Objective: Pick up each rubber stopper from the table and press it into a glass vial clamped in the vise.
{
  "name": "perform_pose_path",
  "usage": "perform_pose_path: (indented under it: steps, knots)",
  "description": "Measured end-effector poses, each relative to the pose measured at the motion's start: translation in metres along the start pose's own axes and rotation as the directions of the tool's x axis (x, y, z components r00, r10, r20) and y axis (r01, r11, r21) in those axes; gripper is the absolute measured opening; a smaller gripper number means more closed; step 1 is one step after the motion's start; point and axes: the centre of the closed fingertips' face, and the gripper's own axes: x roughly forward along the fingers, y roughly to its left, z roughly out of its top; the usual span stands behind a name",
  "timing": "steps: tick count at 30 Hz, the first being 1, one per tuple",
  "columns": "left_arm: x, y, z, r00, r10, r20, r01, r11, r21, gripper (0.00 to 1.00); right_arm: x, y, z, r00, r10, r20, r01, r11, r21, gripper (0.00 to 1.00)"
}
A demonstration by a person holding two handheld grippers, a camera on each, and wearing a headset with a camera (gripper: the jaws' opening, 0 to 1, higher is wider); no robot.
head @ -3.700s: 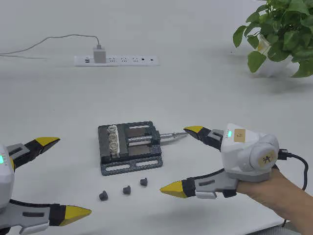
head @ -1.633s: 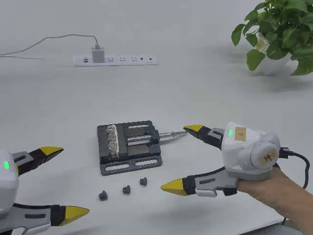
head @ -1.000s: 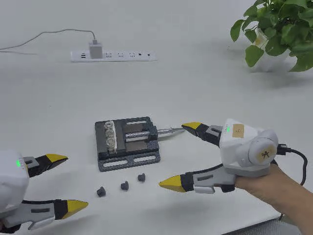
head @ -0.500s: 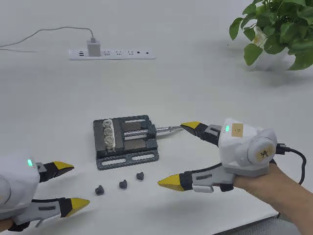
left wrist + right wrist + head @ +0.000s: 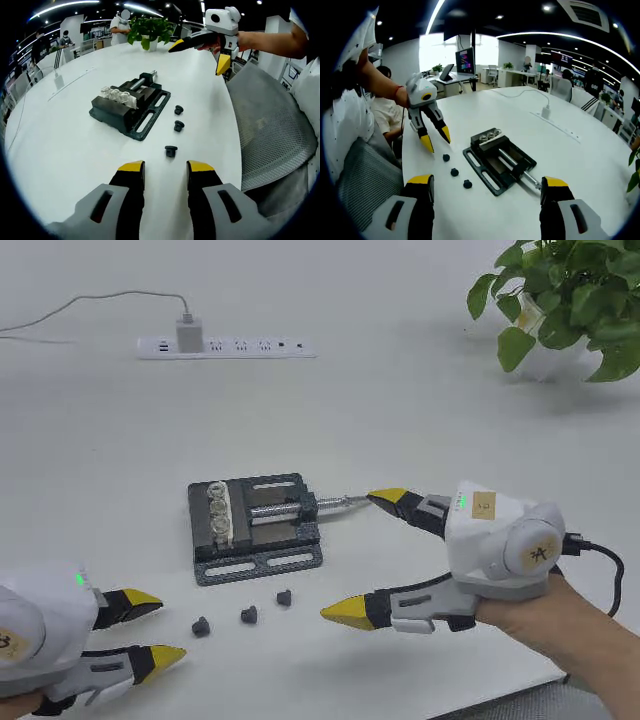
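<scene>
On the white table (image 5: 400,400), three dark round stoppers (image 5: 248,615) lie near the metal vise (image 5: 255,530), which clamps clear glass vials (image 5: 217,510). Left hand-held gripper (image 5: 172,627) slightly parted, right hand-held gripper (image 5: 348,555) spread wide, both empty. The right gripper view adds a lit monitor (image 5: 466,60).

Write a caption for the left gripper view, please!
Left gripper open, aimed at three rubber stoppers beside the vise.
</scene>
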Motion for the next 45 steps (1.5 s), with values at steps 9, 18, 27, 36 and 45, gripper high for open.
perform_pose_path:
  steps: [9,18,27,36,45]
  knots:
    - [0.008,0.000,0.001,0.9999,0.008,-0.007,-0.008,0.999,-0.031,0.19,-0.001,0.000,-0.001,1.0000,0.001,-0.003,-0.001,1.000,0.000,0.86]
    - [0.014,-0.004,0.001,0.9999,-0.009,-0.015,0.008,0.999,-0.042,0.12,-0.002,0.000,-0.002,1.0000,-0.003,-0.004,0.003,1.000,-0.001,0.86]
    - [0.021,-0.007,-0.001,0.9994,-0.014,-0.031,0.013,0.999,-0.043,0.10,-0.004,0.000,-0.003,1.0000,-0.006,-0.007,0.006,1.000,0.000,0.85]
    - [0.026,-0.009,-0.001,0.9992,-0.019,-0.037,0.017,0.999,-0.045,0.08,-0.005,-0.001,-0.003,0.9999,-0.008,-0.010,0.008,1.000,0.001,0.85]
    - [0.027,-0.007,0.000,0.9989,-0.019,-0.042,0.017,0.999,-0.036,0.06,-0.005,-0.001,-0.003,0.9999,-0.009,-0.011,0.009,1.000,0.002,0.85]
